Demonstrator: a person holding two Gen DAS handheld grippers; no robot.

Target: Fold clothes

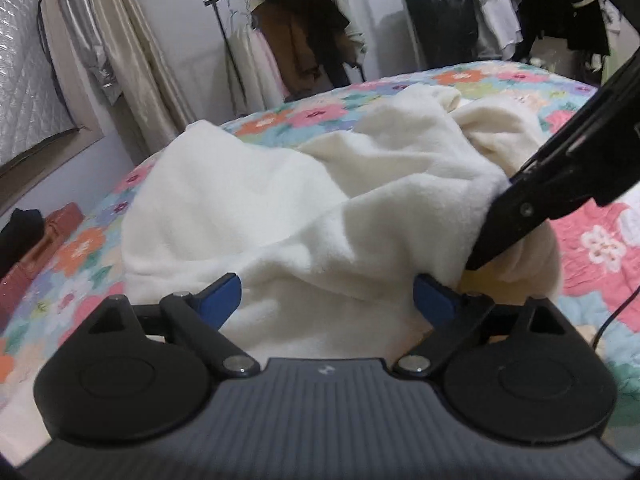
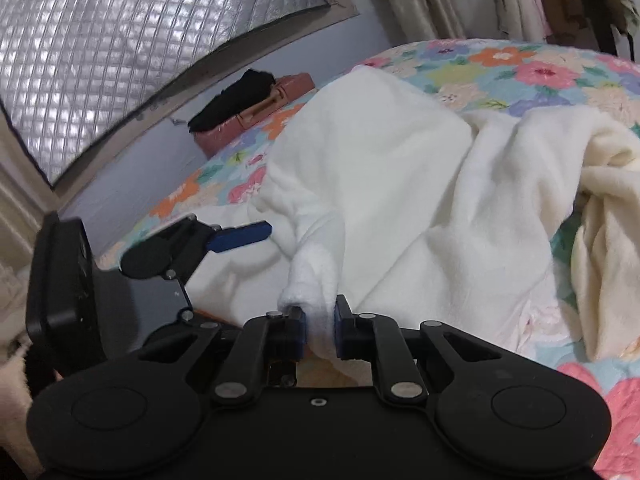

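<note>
A white fleece garment [image 1: 256, 208] lies crumpled on a flowered quilt [image 1: 80, 256]; it also shows in the right wrist view [image 2: 392, 184]. My left gripper [image 1: 326, 300] is open, its blue fingers [image 1: 222, 294] spread just above the near part of the garment. My right gripper [image 2: 320, 330] is shut on a bunched edge of the white garment. In the left wrist view the right gripper [image 1: 496, 220] comes in from the right and pinches the fabric. The left gripper [image 2: 240, 236] shows in the right wrist view, at the garment's left.
A cream garment [image 2: 608, 208] lies bunched at the right of the white one. A brown box with a black cloth [image 2: 256, 100] sits by the wall. Clothes racks [image 1: 296, 28] and curtains [image 1: 132, 48] stand beyond the bed. A cable [image 1: 616, 316] trails at the right.
</note>
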